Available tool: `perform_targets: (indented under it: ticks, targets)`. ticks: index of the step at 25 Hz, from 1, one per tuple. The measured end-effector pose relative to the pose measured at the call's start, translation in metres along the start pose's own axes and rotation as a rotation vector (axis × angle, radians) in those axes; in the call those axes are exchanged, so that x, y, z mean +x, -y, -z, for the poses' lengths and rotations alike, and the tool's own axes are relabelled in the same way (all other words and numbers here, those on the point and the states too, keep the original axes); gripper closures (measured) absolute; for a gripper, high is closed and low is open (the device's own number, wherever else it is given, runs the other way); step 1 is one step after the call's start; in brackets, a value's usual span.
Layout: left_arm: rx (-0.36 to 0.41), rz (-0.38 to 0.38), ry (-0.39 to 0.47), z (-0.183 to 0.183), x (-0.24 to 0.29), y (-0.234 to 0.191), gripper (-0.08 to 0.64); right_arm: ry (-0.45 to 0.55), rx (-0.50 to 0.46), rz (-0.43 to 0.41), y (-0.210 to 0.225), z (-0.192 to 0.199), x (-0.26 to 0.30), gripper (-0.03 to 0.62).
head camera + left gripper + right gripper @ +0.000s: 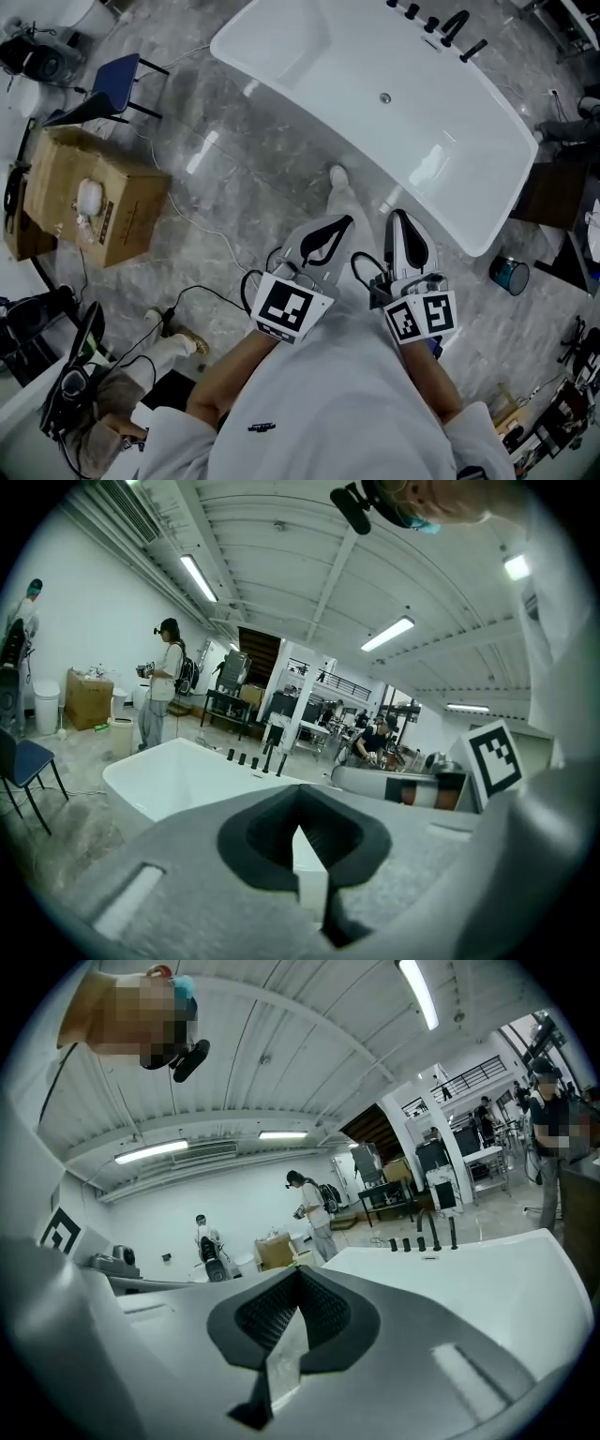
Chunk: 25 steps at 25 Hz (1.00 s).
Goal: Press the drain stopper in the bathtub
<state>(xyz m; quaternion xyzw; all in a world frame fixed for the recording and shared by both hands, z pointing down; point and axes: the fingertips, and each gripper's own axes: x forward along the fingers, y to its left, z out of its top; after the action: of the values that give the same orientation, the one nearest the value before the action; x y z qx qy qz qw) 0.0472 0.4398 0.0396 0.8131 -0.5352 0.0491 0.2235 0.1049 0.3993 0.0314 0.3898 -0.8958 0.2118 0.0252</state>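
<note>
- Left gripper (342,225): jaws clenched tip to tip, nothing between them; I held it short of the tub, tips aimed ahead and a little rightward.
- Right gripper (401,225): jaws likewise pressed together, empty, just beside the left one, tips aimed almost straight ahead.
- Bathtub (412,131): white, freestanding, ahead of both pairs of jaws; its long axis ran crosswise to them, from far ahead-left to close ahead-right. The near rim lay between the tips and the basin.
- Drain stopper (384,97): small round disc on the basin floor, ahead of the jaws, beyond the near rim and below it. It faced upward; being round it had no long axis that I could make out, so I judged the press to run straight down.
- Black tap fittings (441,23): on the far rim, beyond the stopper.
- Nearer hand: I judged the right, narrowly, its tips lying almost in line with the stopper.
</note>
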Motion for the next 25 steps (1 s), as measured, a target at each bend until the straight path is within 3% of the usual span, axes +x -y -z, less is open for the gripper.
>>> perform_targets:
  ticks: [5, 15, 25]
  targets:
    - [-0.015, 0.0, -0.031, -0.023, 0.058, -0.042, 0.56, -0.021, 0.014, -0.011, 0.036, -0.022, 0.074, 0.595]
    - [-0.029, 0.01, -0.098, -0.078, 0.199, -0.097, 0.56, -0.077, 0.03, -0.003, 0.15, -0.073, 0.2, 0.595]
    - [-0.032, 0.041, -0.127, -0.103, 0.296, -0.148, 0.56, -0.151, 0.002, 0.016, 0.22, -0.079, 0.275, 0.595]
